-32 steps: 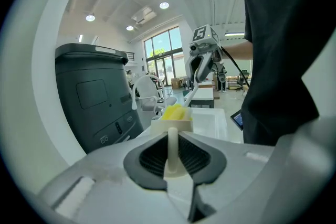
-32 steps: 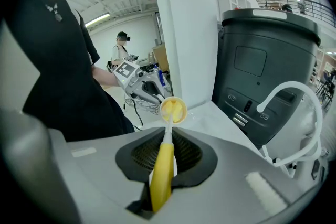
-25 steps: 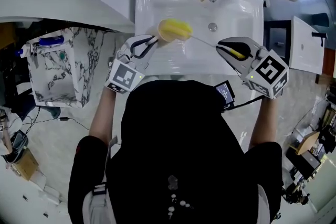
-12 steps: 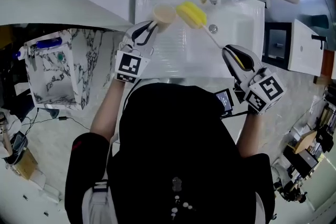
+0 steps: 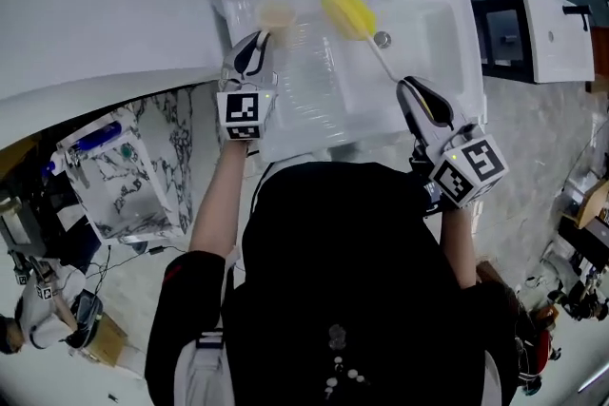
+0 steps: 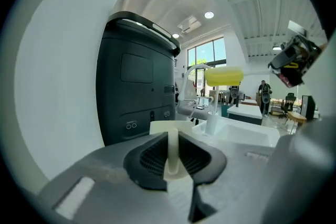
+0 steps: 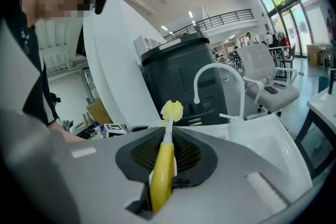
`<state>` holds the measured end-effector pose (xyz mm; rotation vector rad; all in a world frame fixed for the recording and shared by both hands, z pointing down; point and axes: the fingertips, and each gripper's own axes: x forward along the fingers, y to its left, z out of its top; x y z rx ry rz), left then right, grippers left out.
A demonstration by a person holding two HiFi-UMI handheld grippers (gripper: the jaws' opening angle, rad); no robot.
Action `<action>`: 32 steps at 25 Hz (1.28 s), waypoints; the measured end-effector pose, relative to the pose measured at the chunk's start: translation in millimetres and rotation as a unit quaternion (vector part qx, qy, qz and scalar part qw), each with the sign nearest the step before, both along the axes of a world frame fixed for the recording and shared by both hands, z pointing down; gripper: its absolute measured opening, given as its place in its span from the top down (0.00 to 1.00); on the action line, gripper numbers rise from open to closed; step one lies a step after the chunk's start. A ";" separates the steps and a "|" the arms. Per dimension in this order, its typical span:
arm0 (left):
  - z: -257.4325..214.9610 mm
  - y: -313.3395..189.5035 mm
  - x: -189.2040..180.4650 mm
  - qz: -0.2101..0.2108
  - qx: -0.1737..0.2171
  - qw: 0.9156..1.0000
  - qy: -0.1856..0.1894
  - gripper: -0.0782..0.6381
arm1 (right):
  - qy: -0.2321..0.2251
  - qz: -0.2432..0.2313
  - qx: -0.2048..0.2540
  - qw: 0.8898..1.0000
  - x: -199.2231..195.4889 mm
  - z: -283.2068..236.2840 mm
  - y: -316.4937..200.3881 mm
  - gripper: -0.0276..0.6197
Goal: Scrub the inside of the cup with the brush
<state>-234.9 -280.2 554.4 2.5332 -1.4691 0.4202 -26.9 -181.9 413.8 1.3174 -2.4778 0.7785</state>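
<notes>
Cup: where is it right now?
Head view: the cup is at the sink's far-left corner, pinched in the left gripper, left of the yellow brush head.

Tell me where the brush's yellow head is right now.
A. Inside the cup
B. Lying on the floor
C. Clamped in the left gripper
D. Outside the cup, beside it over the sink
D: in the head view the yellow brush head is clear of the cup, with a gap between them, over the white sink.
</notes>
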 end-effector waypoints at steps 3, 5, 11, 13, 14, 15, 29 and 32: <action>10.8 -16.3 3.3 -0.006 -0.007 1.000 0.005 0.82 | 0.003 0.031 -0.005 1.000 7.6 4.9 8.4 0.89; 18.9 -25.7 5.7 -0.007 -0.012 1.000 0.005 0.82 | 0.004 0.051 -0.009 0.999 14.1 8.4 15.0 0.90; 42.2 -54.2 0.9 -0.029 -0.020 0.999 -0.001 0.82 | 0.011 0.101 -0.013 0.995 28.6 11.2 29.1 0.90; 49.0 -63.3 -1.6 -0.038 -0.018 0.999 -0.007 0.82 | 0.011 0.112 -0.017 0.994 30.3 13.5 33.7 0.89; 52.1 -67.5 -2.3 -0.041 -0.018 0.999 -0.011 0.82 | 0.010 0.115 -0.019 0.993 30.8 14.8 35.5 0.89; 54.8 -71.5 -2.6 -0.043 -0.018 0.999 -0.015 0.82 | 0.010 0.118 -0.021 0.993 31.1 16.2 37.0 0.89; 67.1 -81.5 -5.0 -0.052 -0.002 0.999 -0.016 0.82 | 0.008 0.120 -0.038 0.992 23.8 25.8 39.5 0.89; 73.5 -77.2 -8.4 -0.051 -0.002 0.998 -0.041 0.82 | 0.006 0.118 -0.038 0.992 23.0 26.8 37.6 0.89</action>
